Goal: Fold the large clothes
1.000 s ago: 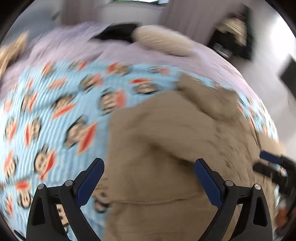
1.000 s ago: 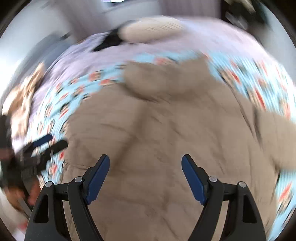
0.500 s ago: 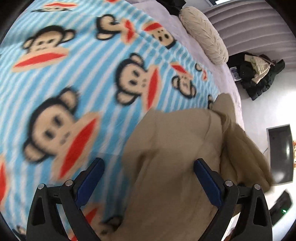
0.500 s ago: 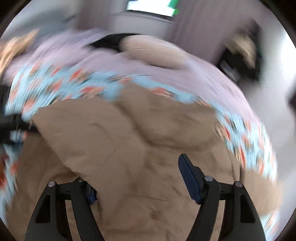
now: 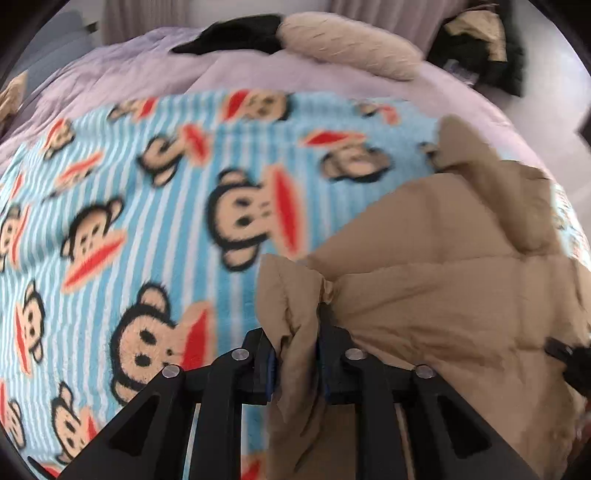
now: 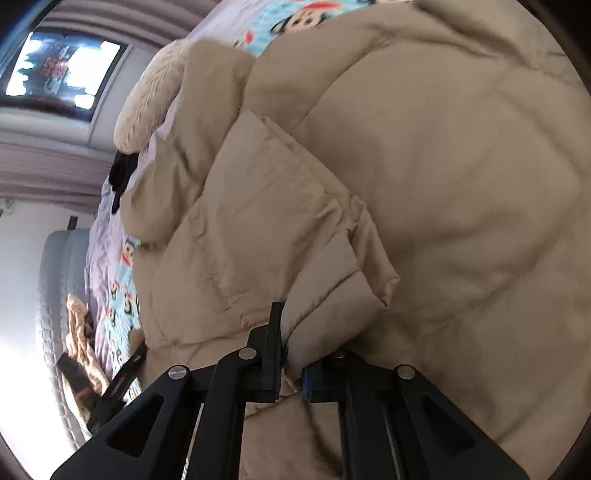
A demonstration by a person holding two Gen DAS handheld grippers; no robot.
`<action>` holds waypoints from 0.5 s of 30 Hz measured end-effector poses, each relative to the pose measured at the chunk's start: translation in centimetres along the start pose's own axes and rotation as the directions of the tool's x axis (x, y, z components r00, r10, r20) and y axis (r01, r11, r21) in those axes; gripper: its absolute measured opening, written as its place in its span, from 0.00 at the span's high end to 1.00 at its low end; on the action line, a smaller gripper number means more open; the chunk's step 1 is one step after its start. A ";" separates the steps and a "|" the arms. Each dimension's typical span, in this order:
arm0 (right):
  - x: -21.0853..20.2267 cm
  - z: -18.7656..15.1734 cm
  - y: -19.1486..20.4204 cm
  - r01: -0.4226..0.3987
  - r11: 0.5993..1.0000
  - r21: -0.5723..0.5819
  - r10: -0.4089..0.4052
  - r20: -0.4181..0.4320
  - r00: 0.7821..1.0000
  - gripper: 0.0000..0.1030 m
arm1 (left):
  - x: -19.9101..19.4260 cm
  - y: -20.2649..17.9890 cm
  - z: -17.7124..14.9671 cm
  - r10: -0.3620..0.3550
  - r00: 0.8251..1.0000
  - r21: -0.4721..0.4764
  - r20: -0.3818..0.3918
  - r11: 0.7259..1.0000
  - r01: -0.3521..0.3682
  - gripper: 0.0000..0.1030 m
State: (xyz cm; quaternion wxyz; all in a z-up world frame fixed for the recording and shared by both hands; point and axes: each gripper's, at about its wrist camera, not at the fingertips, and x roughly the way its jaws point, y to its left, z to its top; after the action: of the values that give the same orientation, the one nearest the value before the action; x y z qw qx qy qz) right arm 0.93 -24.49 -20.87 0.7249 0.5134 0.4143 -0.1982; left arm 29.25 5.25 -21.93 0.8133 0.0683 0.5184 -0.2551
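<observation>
A puffy tan quilted jacket [image 5: 436, 295] lies on a blue striped monkey-print blanket [image 5: 147, 221] on a bed. My left gripper [image 5: 295, 354] has its jaws closing, with a bunched fold of the jacket's left edge pinched between the blue pads. In the right wrist view the jacket [image 6: 443, 184] fills most of the picture. There my right gripper [image 6: 291, 373], rolled sideways, has its jaws closing on a corner of the jacket, the fabric squeezed between the pads. The right gripper [image 5: 565, 354] also shows at the right edge of the left wrist view.
A cream cushion [image 5: 347, 44] and a black garment [image 5: 236, 33] lie at the head of the lilac bedspread [image 5: 129, 77]. Dark clothes [image 5: 480, 48] are piled at the far right. A window [image 6: 62, 70] and a tan fuzzy item [image 6: 79, 325] show in the right wrist view.
Both grippers went from wide open to closed on folds of the jacket. The left one came down to the jacket's left edge. The right one dropped and rolled sideways.
</observation>
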 end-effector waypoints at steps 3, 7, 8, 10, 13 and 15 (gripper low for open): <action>0.1 0.0 1.5 0.060 0.995 -0.083 -0.058 0.024 0.998 0.92 | -1.6 0.5 0.3 0.123 0.992 -0.052 0.039 0.991 -0.121 0.36; -1.7 0.8 1.4 0.097 0.987 -0.127 -0.101 -0.028 0.994 0.79 | -5.5 2.2 0.1 0.134 0.987 -0.065 0.087 0.990 -0.128 0.34; -3.0 0.8 1.5 0.123 0.981 -0.148 -0.127 -0.013 0.992 0.76 | -6.6 2.5 -0.2 0.126 0.988 -0.065 0.090 0.991 -0.120 0.34; -5.7 0.8 1.4 0.166 0.968 -0.186 -0.159 0.054 0.986 0.76 | -8.0 2.3 -1.1 0.076 0.994 -0.051 0.074 0.996 -0.072 0.34; -8.8 0.7 2.3 0.242 0.933 -0.265 -0.194 0.195 0.962 0.77 | -8.5 0.8 -2.8 0.046 0.998 -0.008 0.047 0.999 -0.046 0.34; -8.8 0.8 3.2 0.240 0.920 -0.311 -0.179 0.213 0.961 0.80 | -7.7 -0.7 -4.3 0.046 0.999 0.029 0.015 0.998 -0.046 0.34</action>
State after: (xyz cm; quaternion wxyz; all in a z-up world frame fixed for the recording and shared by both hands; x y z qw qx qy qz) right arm -1.57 -25.21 -11.83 0.8104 0.3155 0.4273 -0.2472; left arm 22.85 8.93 -17.02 0.8215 0.0905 0.5071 -0.2446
